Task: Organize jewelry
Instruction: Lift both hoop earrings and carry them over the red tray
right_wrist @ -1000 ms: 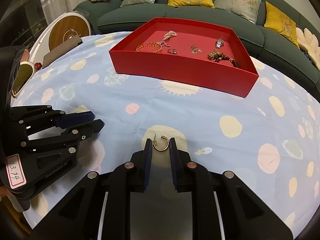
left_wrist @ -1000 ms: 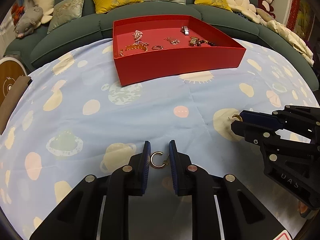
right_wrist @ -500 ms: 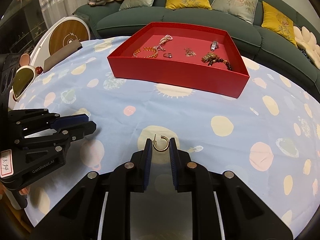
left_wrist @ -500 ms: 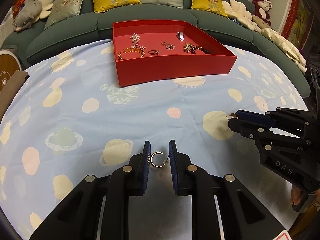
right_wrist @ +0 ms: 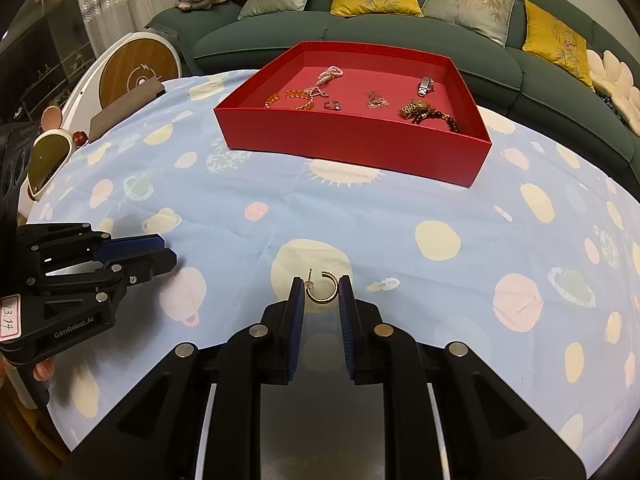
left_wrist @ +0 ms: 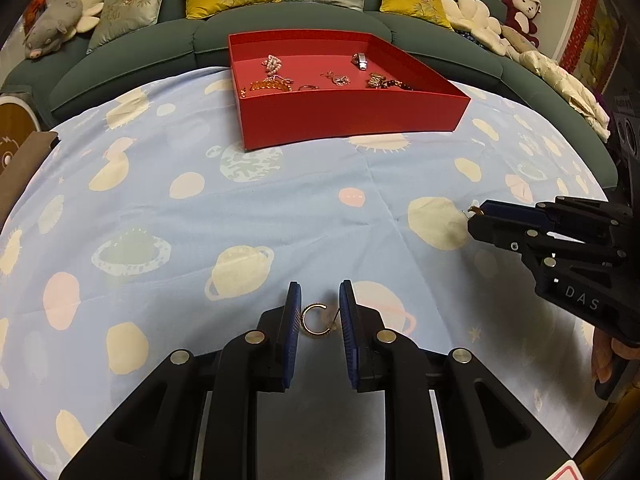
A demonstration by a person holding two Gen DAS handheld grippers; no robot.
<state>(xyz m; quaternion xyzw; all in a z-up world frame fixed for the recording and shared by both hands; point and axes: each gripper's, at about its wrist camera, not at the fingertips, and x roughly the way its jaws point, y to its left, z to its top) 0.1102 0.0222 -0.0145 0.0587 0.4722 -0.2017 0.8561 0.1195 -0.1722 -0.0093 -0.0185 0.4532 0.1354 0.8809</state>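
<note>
1. We've got 1 small gold C-shaped hoop earring (left_wrist: pixel 316 320) pinched in our left gripper (left_wrist: pixel 319 320), a matching gold hoop earring (right_wrist: pixel 323 289) in our right gripper (right_wrist: pixel 321 292), both above the blue planet-print cloth (left_wrist: pixel 200 220).
2. Looks like carrying; next is releasing them inside the shallow red cardboard tray (right_wrist: pixel 352 148).
3. Only its front wall and the jewelry already inside need clearing.

White letters "DAS" stood on the black body of the right gripper (left_wrist: pixel 476 218). The left gripper (right_wrist: pixel 168 254) carried "GenRobot.AI" in small white print along its side, and a white sticker (right_wrist: pixel 10 318) bearing handwritten "13.14", its left edge cut off.
</note>
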